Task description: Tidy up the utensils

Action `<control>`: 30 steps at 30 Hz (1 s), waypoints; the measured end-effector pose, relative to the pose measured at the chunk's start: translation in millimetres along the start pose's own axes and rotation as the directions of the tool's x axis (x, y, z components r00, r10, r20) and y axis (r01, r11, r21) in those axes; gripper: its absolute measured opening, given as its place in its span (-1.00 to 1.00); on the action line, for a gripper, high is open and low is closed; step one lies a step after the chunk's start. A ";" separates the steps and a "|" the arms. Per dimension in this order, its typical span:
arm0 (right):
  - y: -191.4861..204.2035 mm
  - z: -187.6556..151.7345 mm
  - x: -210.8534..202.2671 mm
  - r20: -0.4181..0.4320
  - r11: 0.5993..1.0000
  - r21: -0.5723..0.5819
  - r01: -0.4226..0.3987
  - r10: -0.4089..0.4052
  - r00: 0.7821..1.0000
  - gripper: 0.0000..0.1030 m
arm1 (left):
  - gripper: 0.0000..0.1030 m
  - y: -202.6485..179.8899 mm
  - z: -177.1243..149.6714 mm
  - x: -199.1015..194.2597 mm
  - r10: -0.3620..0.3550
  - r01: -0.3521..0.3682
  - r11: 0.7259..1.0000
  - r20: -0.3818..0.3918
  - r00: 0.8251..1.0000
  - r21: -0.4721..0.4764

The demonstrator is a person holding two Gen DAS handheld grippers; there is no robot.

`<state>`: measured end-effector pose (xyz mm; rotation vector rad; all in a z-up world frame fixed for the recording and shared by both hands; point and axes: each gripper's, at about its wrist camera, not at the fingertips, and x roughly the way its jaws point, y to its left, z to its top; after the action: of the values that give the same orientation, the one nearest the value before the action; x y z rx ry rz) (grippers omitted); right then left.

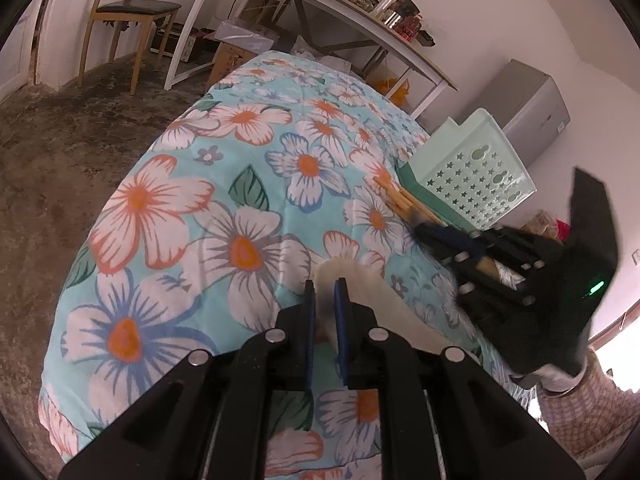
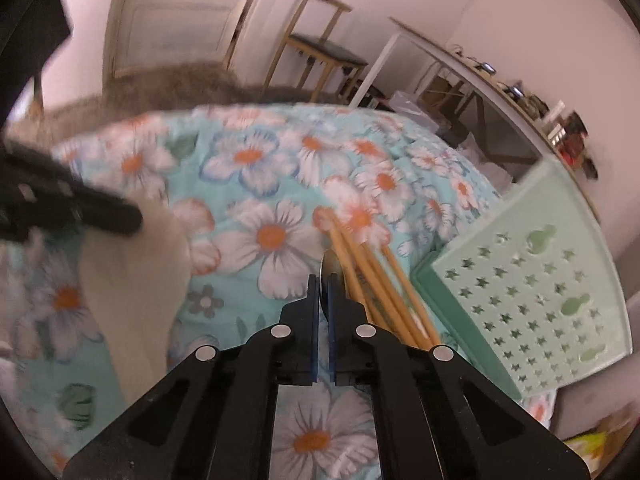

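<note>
My left gripper (image 1: pixel 324 284) is shut on a cream-white utensil (image 1: pixel 384 312) and holds it over the floral tablecloth (image 1: pixel 200 216). My right gripper (image 2: pixel 324 278) is shut on a thin metal utensil (image 2: pixel 330 266), seen edge-on between the pads. A bundle of wooden chopsticks (image 2: pixel 372 276) runs just right of its fingers; I cannot tell whether they are in the grip. In the left wrist view the right gripper (image 1: pixel 424 232) sits by the chopsticks (image 1: pixel 404 200). A mint-green perforated basket (image 2: pixel 532 280) stands tilted at the right, also in the left wrist view (image 1: pixel 472 172).
The left gripper (image 2: pixel 132 216) and the white utensil (image 2: pixel 132 280) show blurred at the left of the right wrist view. A wooden chair (image 1: pixel 128 16), a white-legged desk (image 1: pixel 320 0) with clutter and a grey cabinet (image 1: pixel 528 100) stand beyond the table.
</note>
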<state>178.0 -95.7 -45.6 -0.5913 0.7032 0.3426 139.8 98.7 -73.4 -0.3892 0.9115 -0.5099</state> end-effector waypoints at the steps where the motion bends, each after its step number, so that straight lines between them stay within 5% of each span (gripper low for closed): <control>1: -9.6 1.9 -9.8 0.022 0.998 0.055 -0.029 0.028 0.999 -0.97 | -0.81 -0.8 0.2 0.1 0.002 -0.002 1.000 -0.008 1.000 0.002; 4: -37.3 3.0 -33.4 0.089 0.969 0.216 -0.123 0.106 0.990 -0.97 | -0.80 -2.3 0.6 0.9 0.014 -0.014 1.000 -0.022 1.000 -0.001; 7: -75.0 -4.8 -56.0 0.188 0.873 0.413 -0.260 0.198 0.962 -0.97 | -0.80 -6.1 0.6 1.2 0.041 -0.041 0.999 -0.016 0.999 -0.001; 14: -120.7 -26.9 -90.3 0.367 0.668 0.599 -0.441 0.260 0.893 -1.00 | -0.92 -25.7 6.3 -28.7 0.076 -0.079 0.996 0.093 0.993 0.027; 20: -139.7 -34.8 -130.8 0.494 0.608 0.604 -0.515 0.222 0.841 -1.00 | -0.97 -57.5 34.2 -67.1 0.058 -0.083 0.991 0.225 0.973 0.105; 24: -155.1 -33.0 -152.5 0.557 0.611 0.585 -0.534 0.176 0.812 -1.00 | -0.97 -89.1 66.9 -89.0 0.018 -0.082 0.980 0.328 0.945 0.182; 30: -193.6 -30.8 -179.5 0.616 0.626 0.568 -0.534 0.106 0.780 -1.00 | -0.97 -145.8 132.1 -104.0 -0.028 -0.113 0.958 0.480 0.877 0.262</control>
<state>127.0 -284.1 134.8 0.4264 0.3382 0.5154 159.1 53.0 143.6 -0.2155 0.3542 -0.4652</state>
